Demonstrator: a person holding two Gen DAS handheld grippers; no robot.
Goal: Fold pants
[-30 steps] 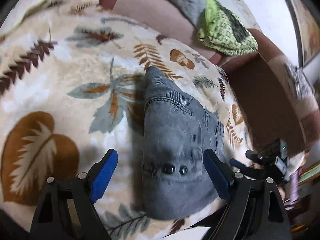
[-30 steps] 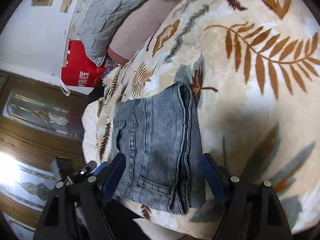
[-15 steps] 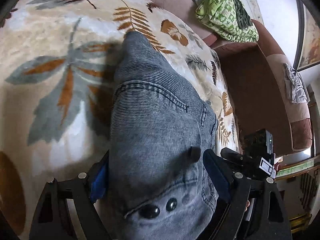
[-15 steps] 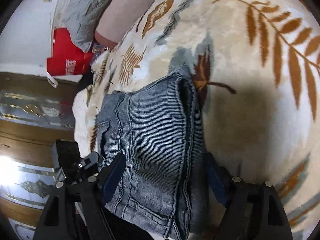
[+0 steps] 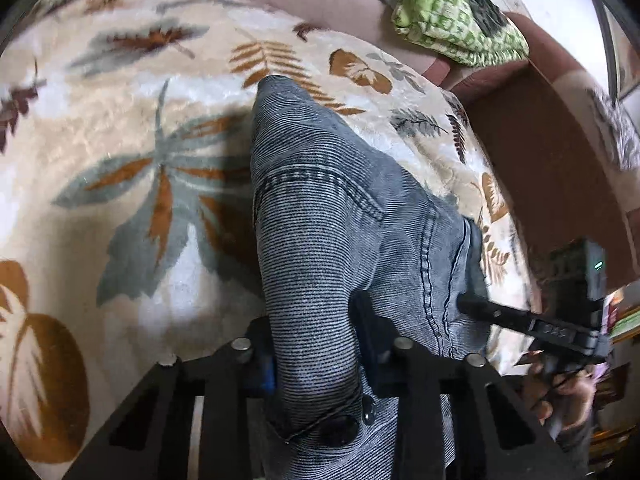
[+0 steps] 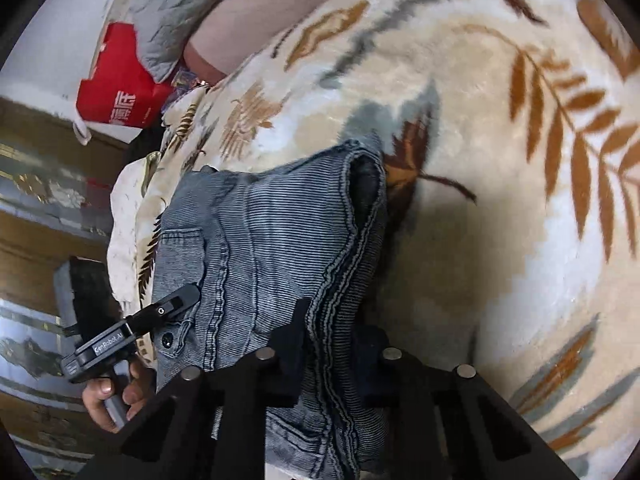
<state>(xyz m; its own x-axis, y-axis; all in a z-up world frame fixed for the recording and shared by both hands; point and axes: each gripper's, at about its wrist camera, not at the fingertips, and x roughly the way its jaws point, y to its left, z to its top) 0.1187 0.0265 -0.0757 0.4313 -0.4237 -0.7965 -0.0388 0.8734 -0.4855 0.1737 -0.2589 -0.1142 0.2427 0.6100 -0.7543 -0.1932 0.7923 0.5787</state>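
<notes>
Grey-blue denim pants (image 5: 320, 216), folded into a thick bundle, lie on a cream blanket with a leaf print (image 5: 120, 128). My left gripper (image 5: 316, 340) is shut on the waistband corner near the buttons, and the cloth bunches up between its jaws. My right gripper (image 6: 328, 332) is shut on the stacked seam edge of the pants (image 6: 272, 232). Each gripper shows in the other's view: the right one at the pants' far edge (image 5: 520, 320), the left one at the waistband (image 6: 160, 312).
A green patterned cloth (image 5: 452, 28) lies on the brown sofa back (image 5: 540, 152) behind the blanket. A red bag (image 6: 120, 84) and a grey quilted pillow (image 6: 180, 8) sit at the far left. The blanket's front edge is close to both grippers.
Both grippers have moved in over the pants and closed from wide open onto the denim. The cloth now rises and bunches between the jaws.
</notes>
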